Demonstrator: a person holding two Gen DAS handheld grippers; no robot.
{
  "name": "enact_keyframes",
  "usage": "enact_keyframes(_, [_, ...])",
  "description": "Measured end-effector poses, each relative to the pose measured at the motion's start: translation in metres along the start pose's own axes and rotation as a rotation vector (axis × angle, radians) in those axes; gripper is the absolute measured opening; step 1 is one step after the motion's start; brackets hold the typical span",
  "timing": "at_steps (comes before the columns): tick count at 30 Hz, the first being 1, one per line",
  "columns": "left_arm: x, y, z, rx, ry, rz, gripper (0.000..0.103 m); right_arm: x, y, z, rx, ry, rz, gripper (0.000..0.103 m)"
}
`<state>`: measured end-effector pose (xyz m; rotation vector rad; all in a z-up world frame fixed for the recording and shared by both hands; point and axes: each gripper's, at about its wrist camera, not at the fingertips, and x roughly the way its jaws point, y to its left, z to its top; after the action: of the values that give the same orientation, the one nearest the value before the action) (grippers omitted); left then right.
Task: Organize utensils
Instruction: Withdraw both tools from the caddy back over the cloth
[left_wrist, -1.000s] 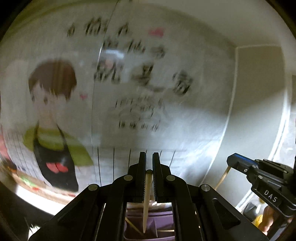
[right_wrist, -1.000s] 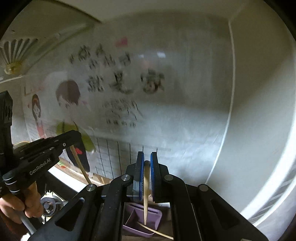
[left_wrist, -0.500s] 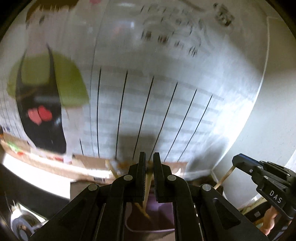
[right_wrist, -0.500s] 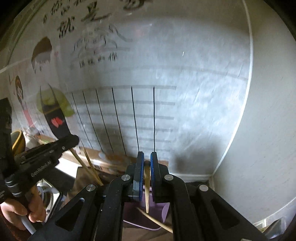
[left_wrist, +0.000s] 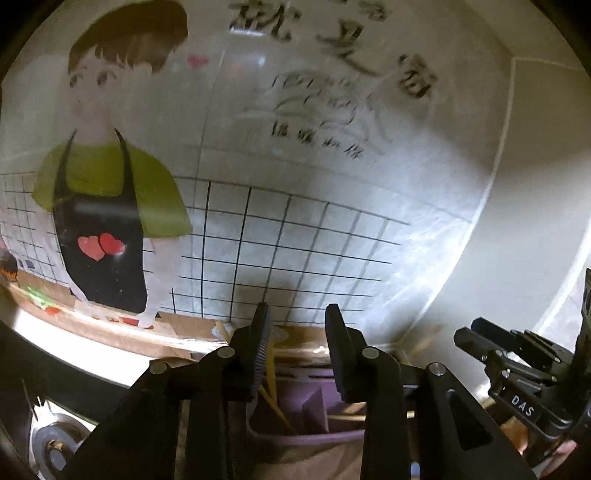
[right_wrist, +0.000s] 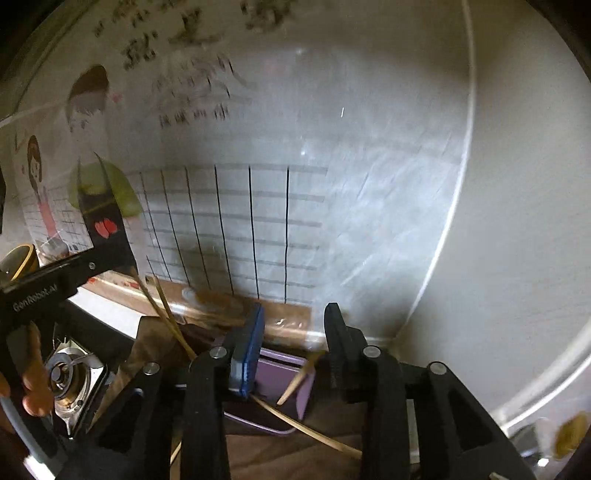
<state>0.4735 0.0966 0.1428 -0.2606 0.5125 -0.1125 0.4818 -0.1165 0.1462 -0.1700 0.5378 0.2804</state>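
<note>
Both hand-held grippers, clamped on a chopstick apiece half a second ago, now stand with jaws parted and nothing between them.

- Left hand-held gripper (left_wrist: 297, 332) — jaws spread wide, empty; poised above the purple utensil holder (left_wrist: 310, 413).
- Right hand-held gripper (right_wrist: 293, 334) — jaws spread wide, empty; one blue pad (right_wrist: 251, 354) visible on its left finger; also above the holder (right_wrist: 280, 384).
- Purple utensil holder — divided box standing on the brown bench (right_wrist: 295, 458), close to the wall.
- Chopsticks, left-wrist view (left_wrist: 273, 384) — pale sticks leaning inside the holder's left compartment.
- Chopsticks, right-wrist view — one short stick (right_wrist: 301, 373) leaning in the holder; one long stick (right_wrist: 314, 432) lying out over the holder's front edge onto the bench; two more (right_wrist: 162, 314) slanting up to the left.
- Wall poster (left_wrist: 258, 184) — cartoon figure in green shirt and black apron, grid, blurred lettering.
- Gas burner (right_wrist: 62, 376) — at far left, beside the bench.
</note>
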Motion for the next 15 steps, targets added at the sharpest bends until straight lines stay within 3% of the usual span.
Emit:
enact_keyframes(7, [-0.052,0.001,-0.041,-0.023,0.017,-0.02,0.034,-0.054,0.001,-0.028,0.01,-0.011,-0.001,0.032])
enact_keyframes(15, [-0.108,0.015,-0.125,-0.031,0.033,0.021,0.034,-0.097,0.015,-0.101,0.0,0.022,-0.051,0.038])
